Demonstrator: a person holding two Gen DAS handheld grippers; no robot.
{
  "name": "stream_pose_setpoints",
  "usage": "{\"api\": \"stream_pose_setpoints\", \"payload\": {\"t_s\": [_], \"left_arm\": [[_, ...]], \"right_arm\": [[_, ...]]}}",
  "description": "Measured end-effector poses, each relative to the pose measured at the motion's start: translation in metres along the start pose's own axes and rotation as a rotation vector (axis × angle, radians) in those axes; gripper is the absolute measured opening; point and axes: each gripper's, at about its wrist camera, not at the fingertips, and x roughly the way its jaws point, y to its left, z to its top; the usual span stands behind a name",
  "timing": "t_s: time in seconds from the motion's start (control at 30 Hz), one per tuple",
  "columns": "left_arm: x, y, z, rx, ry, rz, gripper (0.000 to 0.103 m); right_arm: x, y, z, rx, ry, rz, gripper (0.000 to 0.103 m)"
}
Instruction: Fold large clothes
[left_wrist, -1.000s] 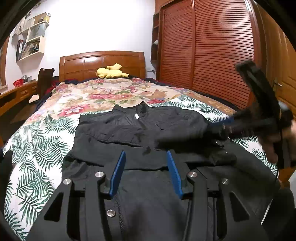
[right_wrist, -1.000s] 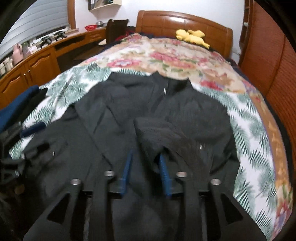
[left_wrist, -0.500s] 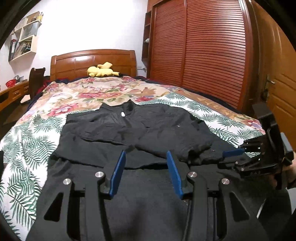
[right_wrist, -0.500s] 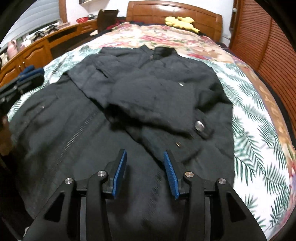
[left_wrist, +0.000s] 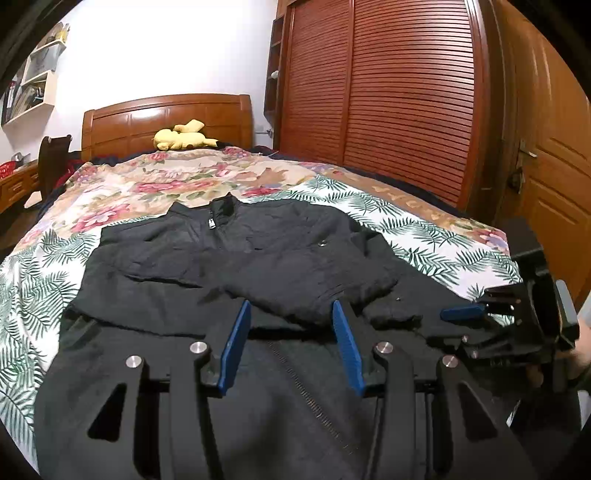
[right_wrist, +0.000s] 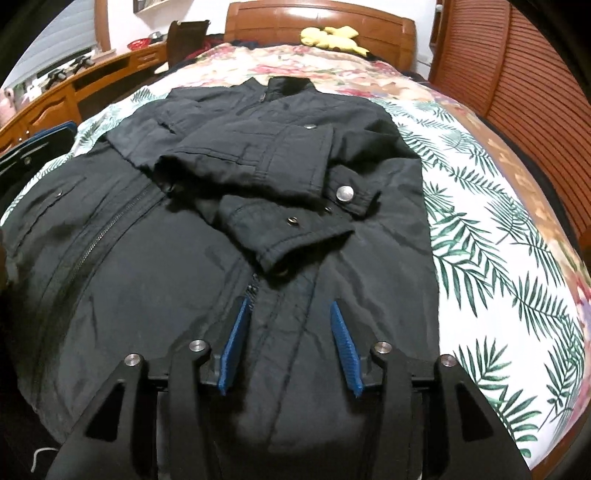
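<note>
A black jacket (right_wrist: 207, 280) lies front up on the bed (right_wrist: 498, 258), collar toward the headboard (left_wrist: 166, 118), hem at the foot edge, both sleeves folded across its chest (cuffs overlapping). The right gripper (right_wrist: 291, 347) hovers over the lower front, jaws opening, nothing between them. The left gripper (left_wrist: 291, 343) hangs spread and empty.

Black jacket (right_wrist: 229, 206) covered lower centre of both views, both sleeves folded across chest, cuffs heaped mid-frame. Bare bedspread (right_wrist: 498, 236) lay open at right of right-wrist view and across upper centre. Headboard (left_wrist: 166, 118) with yellow plush toy (left_wrist: 183, 138) closed far end. Wardrobe doors (left_wrist: 388, 92) walled upper right; desk (right_wrist: 55, 103) upper left.
</note>
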Motion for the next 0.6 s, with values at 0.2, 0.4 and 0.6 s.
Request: {"api": "stream_pose_setpoints", "payload": {"t_s": [0.2, 0.4, 0.6], "left_arm": [[0.005, -0.035, -0.006, 0.102, -0.025, 0.014, 0.045], [0.015, -0.063, -0.008, 0.178, 0.006, 0.013, 0.045], [0.031, -0.079, -0.002, 0.161, 0.104, -0.033, 0.045]], "right_arm": [[-0.008, -0.009, -0.008, 0.025, -0.028, 0.012, 0.061], [-0.017, -0.013, -0.013, 0.025, -0.069, 0.037, 0.063], [-0.033, -0.027, -0.020, 0.012, -0.115, 0.019, 0.063]]}}
